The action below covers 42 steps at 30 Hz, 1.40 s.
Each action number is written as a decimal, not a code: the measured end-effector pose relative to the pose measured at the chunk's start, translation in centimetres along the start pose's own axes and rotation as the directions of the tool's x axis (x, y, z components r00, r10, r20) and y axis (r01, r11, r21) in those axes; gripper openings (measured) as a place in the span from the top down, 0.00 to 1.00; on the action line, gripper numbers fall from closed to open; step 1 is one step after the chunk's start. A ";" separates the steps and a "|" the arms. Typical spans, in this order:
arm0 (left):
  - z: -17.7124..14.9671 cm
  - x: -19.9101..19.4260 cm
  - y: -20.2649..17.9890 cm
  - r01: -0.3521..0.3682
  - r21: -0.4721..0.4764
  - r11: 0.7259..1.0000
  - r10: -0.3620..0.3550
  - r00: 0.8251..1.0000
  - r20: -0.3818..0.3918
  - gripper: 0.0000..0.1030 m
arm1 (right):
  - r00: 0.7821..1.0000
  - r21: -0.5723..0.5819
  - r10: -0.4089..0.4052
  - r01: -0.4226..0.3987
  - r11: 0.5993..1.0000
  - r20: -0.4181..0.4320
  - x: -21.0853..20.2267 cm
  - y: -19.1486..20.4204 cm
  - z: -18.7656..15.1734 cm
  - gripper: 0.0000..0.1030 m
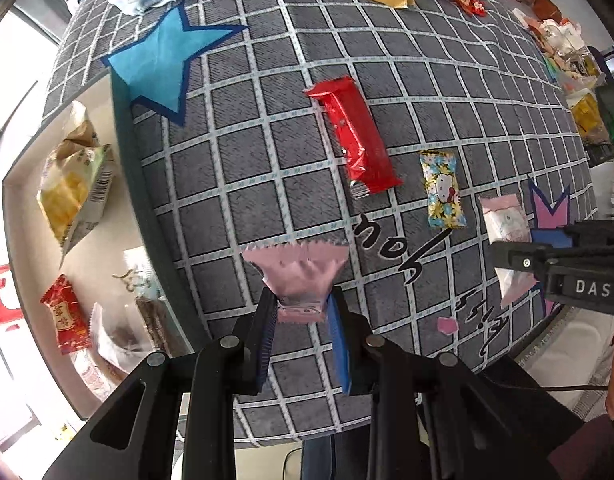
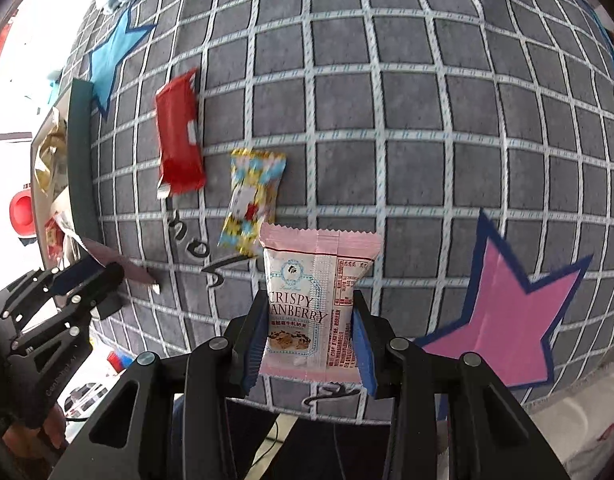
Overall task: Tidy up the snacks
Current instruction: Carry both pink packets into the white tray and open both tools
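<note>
Reading "CRISPY CRANBERRY": right-held pink packet [image 2: 319, 308].

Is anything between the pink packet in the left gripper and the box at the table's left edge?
Nothing visible. The left gripper pinches the crumpled pink foil packet; only bare grey checked tablecloth separates it from the open cardboard box, whose dark rim it must clear.

red wrapper [image 2: 179, 136] motion-blurred, its print perhaps unreadable
</note>
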<state>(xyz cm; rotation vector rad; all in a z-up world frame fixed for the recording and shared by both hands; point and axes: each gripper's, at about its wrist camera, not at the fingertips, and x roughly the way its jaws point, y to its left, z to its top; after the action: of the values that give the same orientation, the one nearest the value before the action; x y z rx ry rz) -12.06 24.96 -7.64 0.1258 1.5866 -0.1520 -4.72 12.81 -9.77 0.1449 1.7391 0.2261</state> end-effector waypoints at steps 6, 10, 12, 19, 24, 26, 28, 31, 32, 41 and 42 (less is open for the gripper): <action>0.2 -2.9 2.0 0.009 -0.022 1.000 -0.009 0.999 0.042 0.72 | 1.000 -0.048 -0.017 0.017 0.999 0.009 -0.5 3.5 0.3 0.61; 0.0 -4.2 3.7 0.024 -0.034 0.999 -0.022 0.998 0.063 0.72 | 0.999 -0.088 -0.026 0.027 0.996 0.020 -0.7 5.5 1.2 0.61; 0.3 -5.1 4.7 0.031 -0.050 0.998 -0.028 0.997 0.066 0.72 | 0.999 -0.105 -0.032 0.034 0.994 0.023 -0.6 6.5 1.2 0.61; 2.9 -3.5 6.0 0.107 -0.153 0.982 -0.107 0.994 0.010 0.29 | 0.999 -0.113 -0.047 0.049 0.992 0.022 -0.5 7.4 0.7 0.61; 4.4 -0.2 5.7 -0.019 -0.195 0.981 0.005 0.997 -0.073 0.22 | 0.998 -0.069 -0.052 0.053 0.996 0.026 -2.3 4.5 0.4 0.61; 4.5 1.0 6.5 -0.043 -0.235 0.971 0.021 0.995 -0.095 0.22 | 0.998 -0.053 -0.053 0.054 0.997 0.026 -2.6 3.6 0.1 0.61; 4.4 1.6 7.4 -0.046 -0.267 0.963 0.018 0.994 -0.107 0.22 | 0.998 -0.036 -0.055 0.056 0.998 0.027 -2.7 2.7 -0.2 0.61; 4.4 1.8 8.3 -0.031 -0.311 0.950 0.001 0.995 -0.096 0.20 | 0.998 -0.014 -0.054 0.055 0.998 0.026 -2.7 1.8 -0.4 0.61; 4.5 1.8 8.3 -0.028 -0.303 0.953 0.001 0.996 -0.092 0.22 | 0.998 -0.012 -0.054 0.055 0.998 0.025 -2.7 1.7 -0.4 0.61; 3.8 -1.7 7.9 0.053 -0.193 0.980 -0.054 0.999 0.002 0.75 | 0.998 -0.063 -0.057 0.060 0.996 0.041 -3.0 2.9 -0.4 0.61; 3.6 -2.2 8.1 0.060 -0.193 0.979 -0.058 0.998 0.014 0.75 | 0.997 -0.070 -0.058 0.061 0.996 0.044 -2.9 3.2 -0.4 0.61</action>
<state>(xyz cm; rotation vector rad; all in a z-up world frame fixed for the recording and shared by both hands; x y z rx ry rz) -7.09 32.33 -5.64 -0.0736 1.5888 -0.0435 -4.72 15.27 -6.15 0.0457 1.6890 0.2400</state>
